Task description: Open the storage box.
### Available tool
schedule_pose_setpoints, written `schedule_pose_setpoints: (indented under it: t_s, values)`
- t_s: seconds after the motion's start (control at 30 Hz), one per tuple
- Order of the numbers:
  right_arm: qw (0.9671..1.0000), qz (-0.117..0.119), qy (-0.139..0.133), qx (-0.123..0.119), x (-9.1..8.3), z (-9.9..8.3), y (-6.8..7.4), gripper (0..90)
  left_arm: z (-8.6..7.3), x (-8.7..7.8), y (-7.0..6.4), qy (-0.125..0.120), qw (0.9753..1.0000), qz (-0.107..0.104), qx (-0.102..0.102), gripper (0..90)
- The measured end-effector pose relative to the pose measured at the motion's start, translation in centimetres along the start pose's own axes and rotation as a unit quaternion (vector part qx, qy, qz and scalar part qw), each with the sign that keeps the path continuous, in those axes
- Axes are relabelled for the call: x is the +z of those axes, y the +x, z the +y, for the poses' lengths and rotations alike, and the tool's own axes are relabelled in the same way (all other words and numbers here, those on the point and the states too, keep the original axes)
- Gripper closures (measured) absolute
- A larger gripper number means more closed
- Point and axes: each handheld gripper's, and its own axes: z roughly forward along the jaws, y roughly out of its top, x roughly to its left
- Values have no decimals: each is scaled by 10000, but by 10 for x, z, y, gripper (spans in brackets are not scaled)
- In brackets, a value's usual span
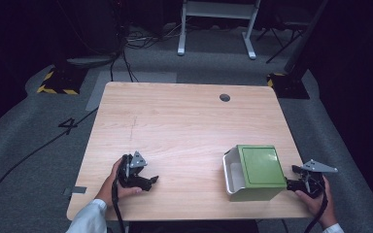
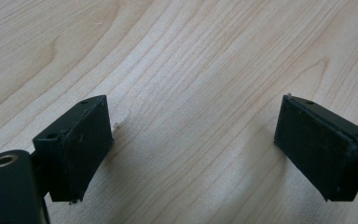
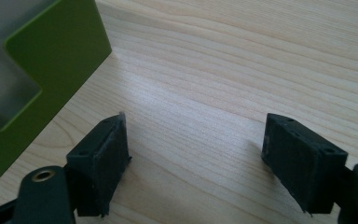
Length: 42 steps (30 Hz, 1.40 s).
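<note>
We should bring the right gripper [image 1: 296, 183] in square to the green box [image 1: 255, 171], which sits at the table's [image 1: 175, 126] near right corner just beside it with its white drawer slid out to the left, and take hold of a firm edge (judging by the gap, nothing is held yet). Its jaws stand wide apart, low over the wood. The left gripper [image 1: 145, 180], jaws apart too, rests on the table well away from the box.

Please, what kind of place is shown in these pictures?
Probably a lab or recording studio: a bare wooden table on grey carpet, cables across the floor, dark surroundings, and hazard-striped stand bases. A green box sits on the table.
</note>
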Motion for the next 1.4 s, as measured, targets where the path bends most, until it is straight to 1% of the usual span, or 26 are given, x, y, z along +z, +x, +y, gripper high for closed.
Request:
schedule_pose_setpoints:
  t_s: [0.2, 0.3, 0.37, 0.43, 0.53, 0.57, 0.6, 0.63, 0.67, 0.77, 0.83, 0.9, 0.93, 1.0, 1.1, 1.17, 1.27, 1.3, 1.37, 1.4]
  values:
    - [10000, 18, 1, -18, 0, 0, 0, 228, 1, 1, -2, -3, 10000, 22, 40, 114]
    - [10000, 17, -1, -20, 0, 0, 0, 228, 2, 0, -3, 19, 9999, 30, 118, 115]
    - [10000, 17, 0, -19, 0, 0, 0, 228, 3, 0, -2, 22, 9997, -57, 253, 133]
    - [10000, 17, 1, -19, 0, 0, 0, 228, 4, 0, -4, 35, 9995, -95, 292, 156]
    - [10000, 14, 0, -21, 0, 0, 0, 228, 5, 0, -6, 50, 9992, -178, 346, 164]
    - [10000, 17, -1, -20, 0, 0, 0, 228, 7, 0, -7, 49, 9991, -258, 340, 171]
    - [10000, 16, 0, -20, 0, 0, 0, 228, 11, -1, -8, 31, 9985, -393, 391, 173]
    - [10000, 16, 0, -20, 0, 0, 0, 228, 11, -1, -8, 31, 9985, -393, 391, 175]
    - [10000, 10, 0, -23, 0, 0, 0, 228, 14, -1, -11, -52, 9982, -441, 409, 175]
    - [10000, 17, -1, -20, 0, 0, 0, 228, 21, 1, -15, -76, 9972, -582, 466, 177]
    - [10000, 17, -1, -21, 0, 0, 0, 228, 26, 3, -19, -70, 9961, -700, 537, 177]
    - [10000, 17, 0, -17, 0, 0, 0, 228, 34, 6, -27, -66, 9942, -815, 702, 181]
    - [10000, 17, 0, -17, 0, 0, 0, 228, 34, 6, -27, -66, 9942, -815, 702, 185]
    - [10000, 17, 0, -21, 0, 0, 0, 228, 41, 9, -35, -95, 9923, -908, 837, 186]
    - [10000, 17, -1, -21, 0, 0, 0, 228, 49, 15, -45, -70, 9899, -1038, 960, 185]
    - [10000, 17, -1, -22, 0, 0, 0, 228, 57, 20, -53, -8, 9866, -1144, 1163, 185]
    - [10000, 15, -1, -21, 0, 0, 0, 228, 66, 26, -65, -14, 9833, -1230, 1342, 184]
    - [10000, 23, 0, -25, 0, 0, 0, 228, 69, 28, -69, -41, 9817, -1292, 1397, 182]
    - [10000, 25, 1, -30, 0, 0, 1, 228, 75, 30, -77, -56, 9795, -1364, 1479, 176]
    - [10000, 26, 2, -35, 0, 0, 1, 228, 78, 32, -80, -34, 9777, -1414, 1551, 176]
